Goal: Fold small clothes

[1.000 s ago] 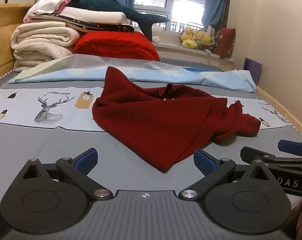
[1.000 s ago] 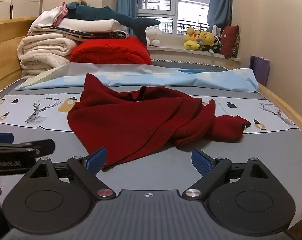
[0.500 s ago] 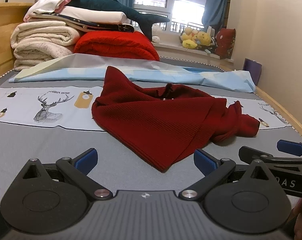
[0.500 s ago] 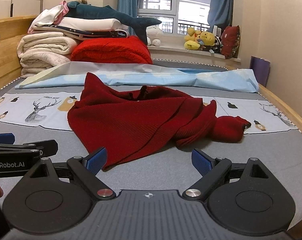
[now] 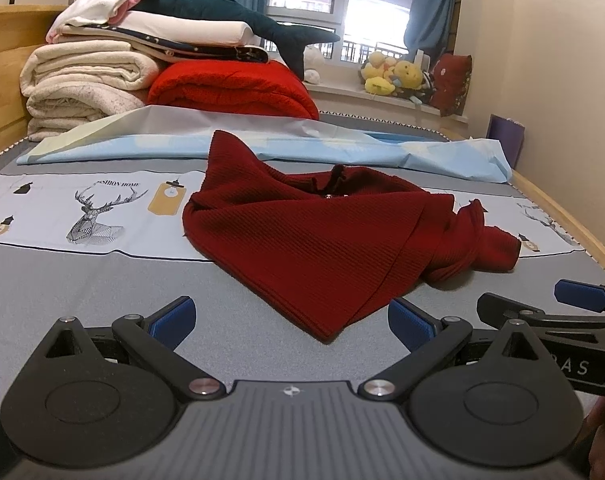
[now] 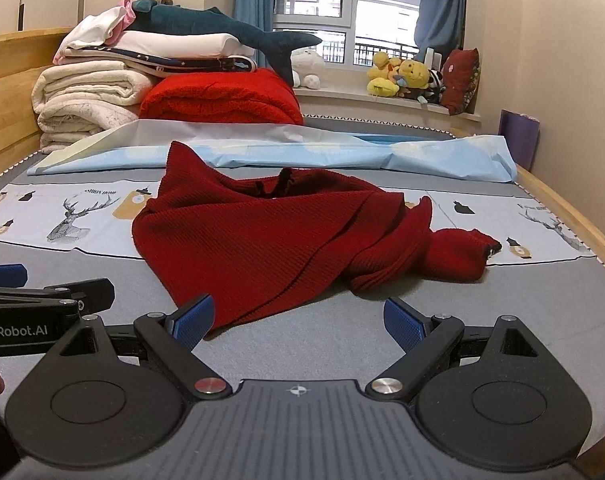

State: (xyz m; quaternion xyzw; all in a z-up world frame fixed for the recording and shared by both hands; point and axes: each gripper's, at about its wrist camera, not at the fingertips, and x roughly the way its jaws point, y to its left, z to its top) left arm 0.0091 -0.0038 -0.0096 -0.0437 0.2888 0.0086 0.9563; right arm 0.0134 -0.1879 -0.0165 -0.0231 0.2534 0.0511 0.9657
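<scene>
Both tools, left tool (image 5: 288, 316) and right tool (image 6: 298, 316), were released; the crumpled red sweater (image 5: 326, 236) at frame centre risked bunching if gripped through several layers

Daylight enters through the window (image 5: 342, 12) at the far end of the room, where the panes blow out to near white in the left wrist view and hold slightly more detail in the right wrist view. Warm light tints the walls cream. Illumination across the bed (image 5: 82, 280) is soft and even, with a faint shadow under the near edge of the dark red garment (image 5: 322, 240). Both fisheye frames bend straight lines strongly toward the edges and darken to black in the corners. Focus is sharp through the middle distance; the stuffed toys (image 6: 402, 76) on the sill read softer. No motion blur shows.
</scene>
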